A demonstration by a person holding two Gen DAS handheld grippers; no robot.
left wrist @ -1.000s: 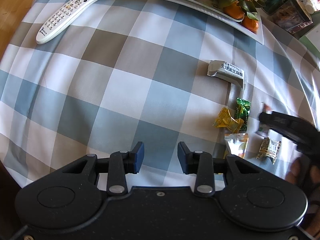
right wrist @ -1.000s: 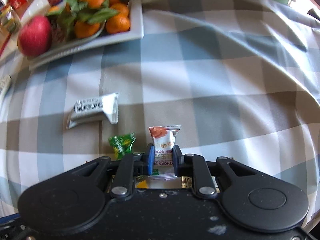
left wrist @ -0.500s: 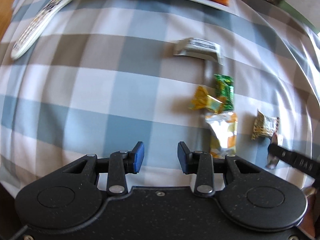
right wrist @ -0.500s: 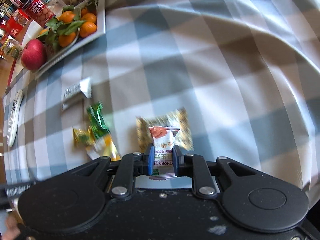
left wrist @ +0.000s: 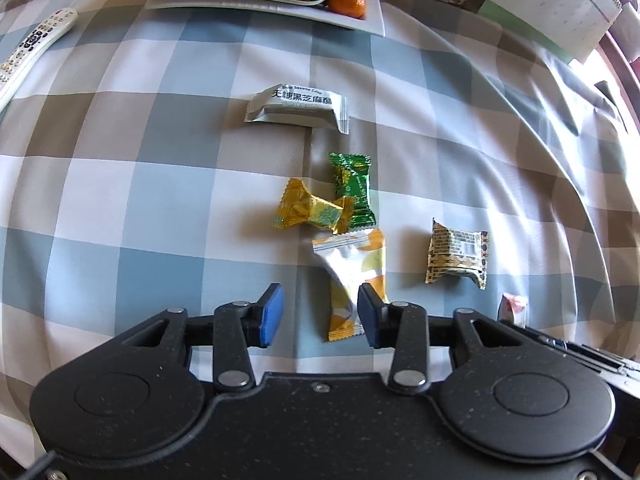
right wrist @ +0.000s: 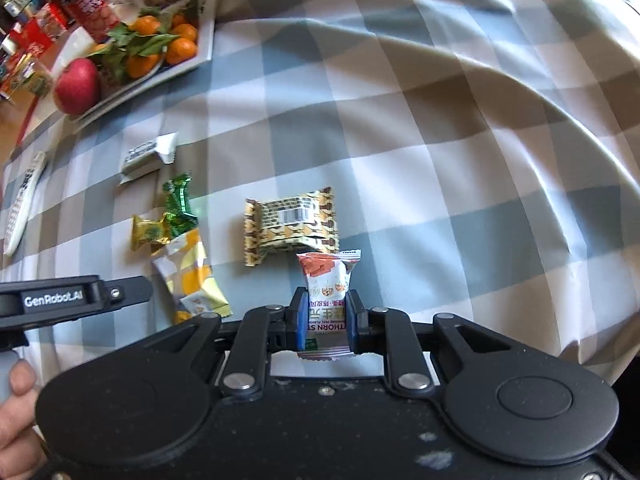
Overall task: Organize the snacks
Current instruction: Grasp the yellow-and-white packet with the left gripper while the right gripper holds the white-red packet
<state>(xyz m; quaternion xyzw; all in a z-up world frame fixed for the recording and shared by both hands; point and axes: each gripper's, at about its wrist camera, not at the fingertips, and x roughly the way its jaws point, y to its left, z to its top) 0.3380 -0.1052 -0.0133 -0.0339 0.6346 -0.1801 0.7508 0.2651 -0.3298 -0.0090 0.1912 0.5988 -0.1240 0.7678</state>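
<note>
Between the blue pads of the right gripper [right wrist: 323, 318] sits a small red and white snack pack [right wrist: 326, 280]. The two fingers are squeezed tight on its lower half, and its red top sticks up above them. The pack is held just above the checked tablecloth [right wrist: 440, 160].

Just past the pack lies a tan snack with brown marks and a bar code [right wrist: 291, 224], flat on the cloth and very close to the pack's top edge. To the left of it lies a white and orange pack [right wrist: 191, 276]. Its far end touches a yellow candy [right wrist: 151, 233] and a green candy [right wrist: 179, 204], which lie side by side and touch each other. Farther back sits a silver pack [right wrist: 146, 158], apart from the rest.

The left gripper [left wrist: 319, 315] has its fingers spread wide with nothing pinched between them. The near end of the white and orange pack [left wrist: 352, 276] lies on the cloth in the gap, close to the right finger.

At the back stands a white tray [right wrist: 200, 46] with small oranges [right wrist: 176, 46], green leaves and a red apple [right wrist: 77, 86]. A white remote [left wrist: 32, 50] lies at the far left. Red cans and boxes [right wrist: 86, 6] crowd behind the tray.
</note>
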